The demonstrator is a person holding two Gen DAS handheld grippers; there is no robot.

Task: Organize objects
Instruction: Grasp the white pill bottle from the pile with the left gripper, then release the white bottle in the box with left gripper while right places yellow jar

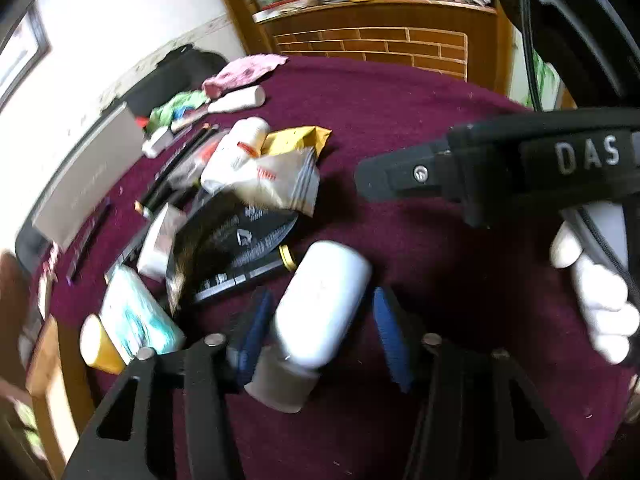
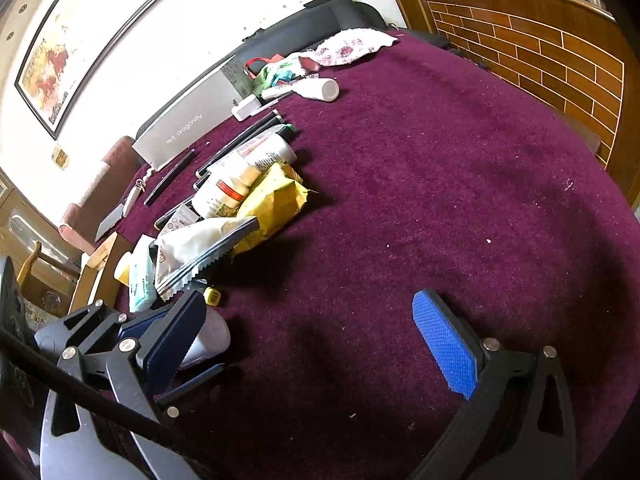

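A white bottle lies between the blue pads of my left gripper, cap end toward the camera, over the maroon tablecloth. The pads stand a little apart from its sides, so the jaws look open around it. The same bottle shows in the right wrist view beside the left gripper. My right gripper is open and empty over bare cloth; it also shows from the side in the left wrist view, held by a white-gloved hand.
A row of clutter runs along the table's left: snack bags, white bottles, pens, a tissue pack, a black packet, a grey box, a pink cloth. A brick-patterned counter stands behind.
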